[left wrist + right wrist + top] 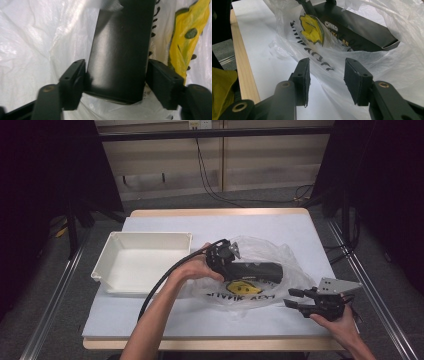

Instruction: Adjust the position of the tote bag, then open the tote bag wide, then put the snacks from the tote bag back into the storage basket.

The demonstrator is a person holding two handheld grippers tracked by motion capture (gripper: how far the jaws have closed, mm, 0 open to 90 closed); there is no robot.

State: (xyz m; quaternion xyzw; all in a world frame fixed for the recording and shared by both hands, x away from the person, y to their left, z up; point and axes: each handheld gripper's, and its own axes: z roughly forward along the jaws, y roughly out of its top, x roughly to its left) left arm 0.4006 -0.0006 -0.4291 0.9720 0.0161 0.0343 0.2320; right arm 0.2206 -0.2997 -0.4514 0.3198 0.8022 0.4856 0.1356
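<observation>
A long black Oreo box [257, 270] lies level in the mouth of a clear plastic bag [270, 251] printed with a yellow figure and black letters. My left gripper [235, 266] is shut on the box's near end; in the left gripper view both pads press the sides of the box [120, 50], with the bag [32, 45] behind. My right gripper [291, 298] stands open at the bag's right front edge, low over the table. Nothing is between its jaws in the right gripper view [329, 82], which looks at the bag [387, 57] and the box [357, 30] beyond.
An empty white tray [145, 238] stands at the left of the table. The table's pale cover [200, 315] is bare in front of the bag. A wooden front edge [242, 65] runs close behind my right gripper. A black cable [165, 277] trails from the left gripper.
</observation>
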